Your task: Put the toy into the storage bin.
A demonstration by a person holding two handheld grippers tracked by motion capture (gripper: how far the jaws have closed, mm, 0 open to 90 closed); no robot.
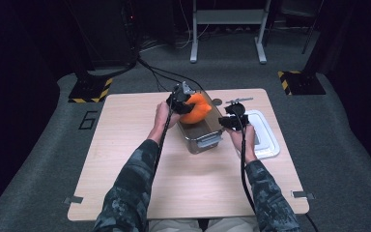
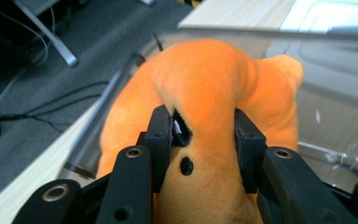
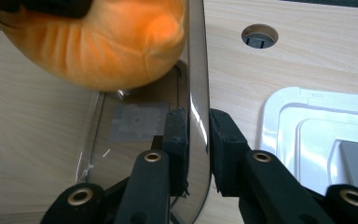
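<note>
An orange plush toy (image 1: 196, 108) hangs in the mouth of a clear plastic bin (image 1: 207, 137) at the middle of the table. My left gripper (image 1: 179, 102) is shut on the plush toy (image 2: 205, 93), both pads pressed into the fabric beside a black eye mark. My right gripper (image 1: 233, 120) is shut on the bin's right wall (image 3: 196, 84), one pad inside and one outside. In the right gripper view the plush toy (image 3: 98, 42) hovers above the bin's floor, which carries a grey label (image 3: 137, 122).
A white lid (image 1: 263, 133) lies flat to the right of the bin. A round cable hole (image 3: 259, 36) sits in the wooden table (image 1: 125, 145) behind the bin. Cables trail off the table's far edge toward the floor.
</note>
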